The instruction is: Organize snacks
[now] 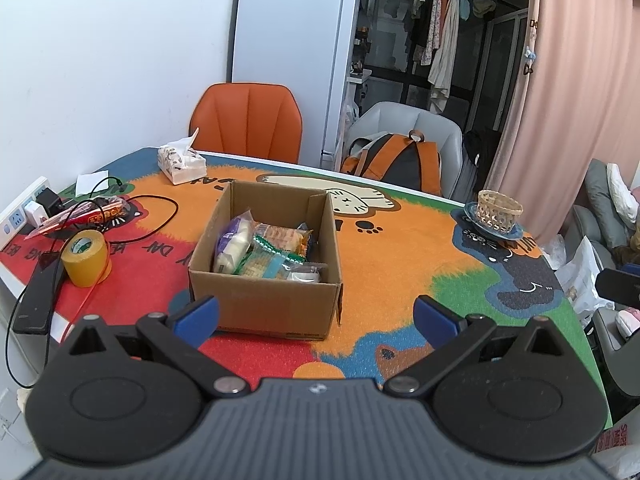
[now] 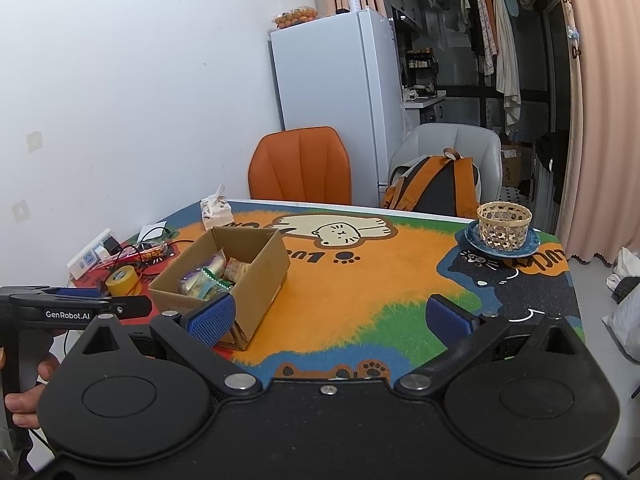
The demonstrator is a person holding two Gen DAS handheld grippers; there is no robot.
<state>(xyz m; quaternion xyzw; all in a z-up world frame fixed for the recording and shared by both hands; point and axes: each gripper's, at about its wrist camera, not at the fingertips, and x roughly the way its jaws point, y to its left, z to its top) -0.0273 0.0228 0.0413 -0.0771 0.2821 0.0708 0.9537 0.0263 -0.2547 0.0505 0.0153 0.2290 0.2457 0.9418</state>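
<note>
An open cardboard box (image 1: 276, 304) (image 2: 260, 276) stands on the colourful cartoon table mat, holding several wrapped snacks (image 1: 264, 250) (image 2: 208, 278): a white-and-purple bag, green-trimmed cracker packs and an orange pack. My left gripper (image 1: 316, 318) hovers open just in front of the box's near wall, nothing between its blue pads. My right gripper (image 2: 340, 318) is open and empty too, to the right of the box, its left pad (image 2: 212, 318) overlapping the box's near corner. A red snack wrapper (image 1: 96, 214) (image 2: 150, 255) lies at the left edge by the power strip.
A yellow tape roll (image 1: 86, 258) (image 2: 122, 280), black cable, power strip (image 1: 20, 212) and tissue pack (image 1: 180, 162) sit left of the box. A woven basket on a blue plate (image 2: 504, 226) (image 1: 496, 212) stands at the far right. Orange chair (image 1: 248, 120), fridge, backpack behind.
</note>
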